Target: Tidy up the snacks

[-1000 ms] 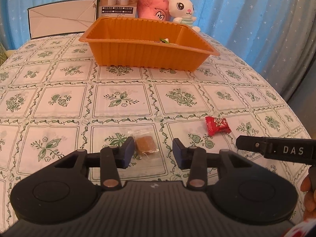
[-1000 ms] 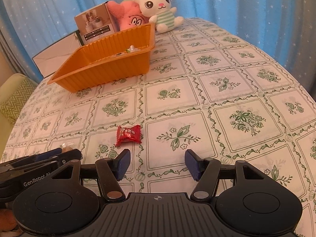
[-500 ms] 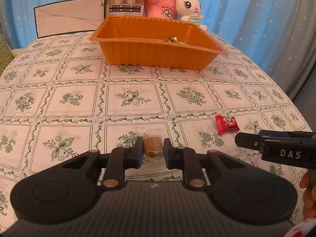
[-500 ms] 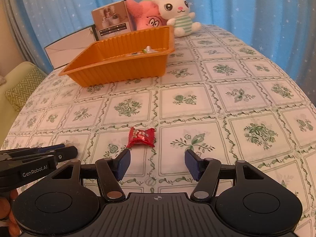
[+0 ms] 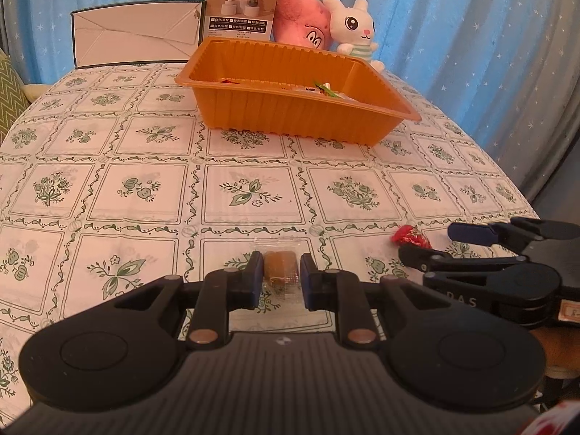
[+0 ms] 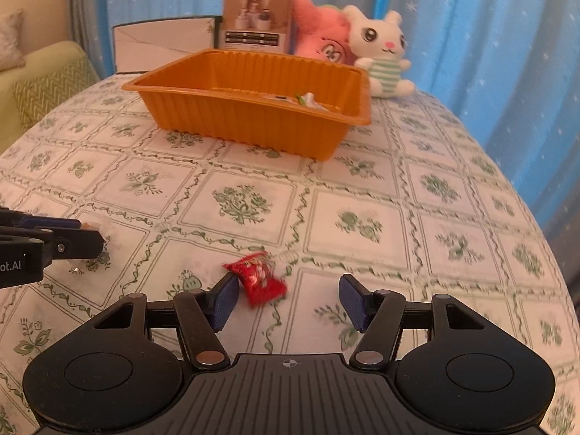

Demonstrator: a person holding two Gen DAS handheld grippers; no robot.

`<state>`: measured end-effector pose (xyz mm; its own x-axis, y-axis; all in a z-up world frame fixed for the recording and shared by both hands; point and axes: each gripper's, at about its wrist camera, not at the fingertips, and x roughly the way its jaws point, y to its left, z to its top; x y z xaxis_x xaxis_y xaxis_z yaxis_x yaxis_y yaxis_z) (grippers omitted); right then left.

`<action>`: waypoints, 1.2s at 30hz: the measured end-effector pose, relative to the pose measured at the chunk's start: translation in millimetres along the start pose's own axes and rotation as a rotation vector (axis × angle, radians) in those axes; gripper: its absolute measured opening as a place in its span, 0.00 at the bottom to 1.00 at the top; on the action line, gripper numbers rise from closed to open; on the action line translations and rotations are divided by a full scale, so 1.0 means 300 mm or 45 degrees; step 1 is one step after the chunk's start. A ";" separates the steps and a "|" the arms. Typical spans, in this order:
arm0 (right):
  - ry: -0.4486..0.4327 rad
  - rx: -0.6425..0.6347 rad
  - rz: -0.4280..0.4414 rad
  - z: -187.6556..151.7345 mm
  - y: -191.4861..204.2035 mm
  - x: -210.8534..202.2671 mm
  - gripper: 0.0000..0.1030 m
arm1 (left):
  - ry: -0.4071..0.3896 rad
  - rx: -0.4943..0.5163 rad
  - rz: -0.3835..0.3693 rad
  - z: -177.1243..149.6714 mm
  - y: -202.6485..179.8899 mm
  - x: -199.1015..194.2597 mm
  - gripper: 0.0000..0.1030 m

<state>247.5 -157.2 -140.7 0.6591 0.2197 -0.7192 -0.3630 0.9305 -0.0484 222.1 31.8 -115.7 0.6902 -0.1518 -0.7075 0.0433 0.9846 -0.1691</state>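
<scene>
Through the left wrist camera we see our left gripper (image 5: 278,272) closed on a brown snack (image 5: 280,267) in a clear wrapper, its blue pads pressed against both sides while the wrapper lies on the tablecloth (image 5: 145,188). Off to the right, a red candy (image 5: 411,236) sits on the cloth between the spread fingers of our right gripper (image 5: 427,241). Farther back stands the orange tray (image 5: 290,123) with a few wrapped pieces in its far right corner, and behind it a box (image 5: 243,7), a pink plush (image 5: 301,23) and a white bunny (image 5: 353,25) line the table's edge. Through the right wrist camera our right gripper (image 6: 288,301) is wide open, low over the cloth; the candy (image 6: 258,278) lies just beside its left pad, well apart from the right one. At the left edge we see the left gripper (image 6: 78,235), with a bit of the snack (image 6: 87,225) showing at its tip. The tray (image 6: 250,123) stands farther back.
</scene>
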 end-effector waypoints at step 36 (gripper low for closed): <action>-0.078 0.053 0.125 0.035 0.063 -0.093 0.18 | -0.053 0.002 -0.002 0.023 -0.011 -0.057 0.18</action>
<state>229.2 -142.8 -114.1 0.6614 0.3264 -0.6753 -0.4008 0.9148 0.0496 215.2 31.7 -98.3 0.7199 -0.1494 -0.6778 0.0452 0.9846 -0.1690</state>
